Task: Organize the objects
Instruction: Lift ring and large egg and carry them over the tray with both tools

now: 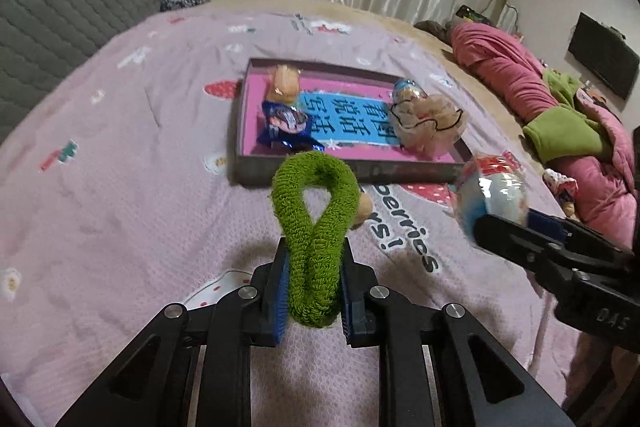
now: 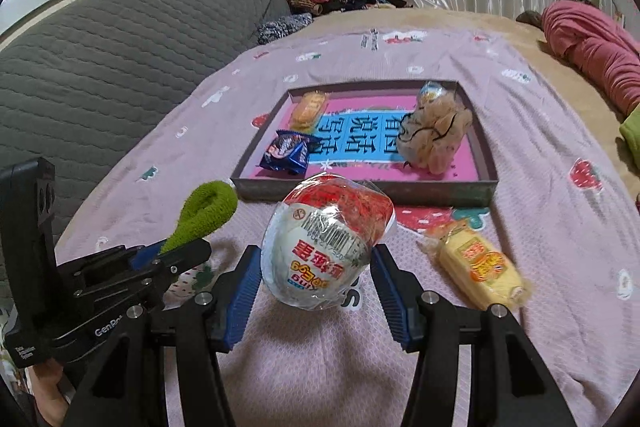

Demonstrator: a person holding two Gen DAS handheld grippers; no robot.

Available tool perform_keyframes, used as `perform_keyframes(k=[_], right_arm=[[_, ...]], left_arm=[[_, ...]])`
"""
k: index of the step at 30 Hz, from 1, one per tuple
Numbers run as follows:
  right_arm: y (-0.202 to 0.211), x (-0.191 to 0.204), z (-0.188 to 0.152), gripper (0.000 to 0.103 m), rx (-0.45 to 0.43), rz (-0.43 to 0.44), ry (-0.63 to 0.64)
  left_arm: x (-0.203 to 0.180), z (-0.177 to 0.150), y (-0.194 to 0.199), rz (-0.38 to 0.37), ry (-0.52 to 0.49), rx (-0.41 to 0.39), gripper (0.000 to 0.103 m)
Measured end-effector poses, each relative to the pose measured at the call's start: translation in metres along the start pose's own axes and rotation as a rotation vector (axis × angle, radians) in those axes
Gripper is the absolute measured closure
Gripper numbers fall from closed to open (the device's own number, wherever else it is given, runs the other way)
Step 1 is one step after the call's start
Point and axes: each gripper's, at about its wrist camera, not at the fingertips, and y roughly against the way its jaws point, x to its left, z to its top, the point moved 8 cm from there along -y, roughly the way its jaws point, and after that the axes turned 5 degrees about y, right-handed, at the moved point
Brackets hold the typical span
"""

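Lying on the pink bedspread point(image 2: 540, 131) is a shallow grey tray point(image 2: 360, 189) with a pink floor and a blue panel of large dark Chinese characters. Four things sit in it: a blue biscuit packet point(image 2: 286, 155) at the near left, an orange-wrapped bun point(image 2: 307, 109) at the far left, a beige mesh bath puff point(image 2: 438, 135) with a thin black cord at the right, and a wrapped egg-shaped toy point(image 2: 431, 91) just behind the puff in the far right corner. On the bedspread outside the tray, in front of its near right corner, lies a yellow snack packet point(image 2: 478, 271) with an orange label; its writing is too blurred to read.

Printed on the bedspread, in the left wrist view, are the letters "berries" and "rs!" beside a strawberry picture. The body of the left tool reads "GenRo…" in the right wrist view, and the right tool reads "DAS" in the left wrist view.

The left gripper point(image 1: 314, 291) has its jaws drawn narrow, pinching the lower end of a green fuzzy loop point(image 1: 314, 223); the loop stands up from between the blue pads point(image 1: 276, 299), held above the bedspread in front of the tray's near wall. The right gripper point(image 2: 316, 283) has its jaws much wider, clamped on either side of a big egg in clear wrap point(image 2: 328, 243), white below and red on top, with a barcode and red Chinese characters that appear upside down. It too is held above the bedspread, just short of the tray.
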Motion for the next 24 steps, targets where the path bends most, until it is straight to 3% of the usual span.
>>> perform_keyframes(k=[14,24], right_arm=[[0.074,0.001,0.014,0.047,-0.081,-0.024,0.015],[0.113,0.009,0.027,0.047,-0.131,-0.033,0.038]], left_arm=[[0.003,0.007,0.066,0.070,0.030,-0.064,0.082],[-0.015,0.028,0.117,0.096,0.005,-0.135,0.082]])
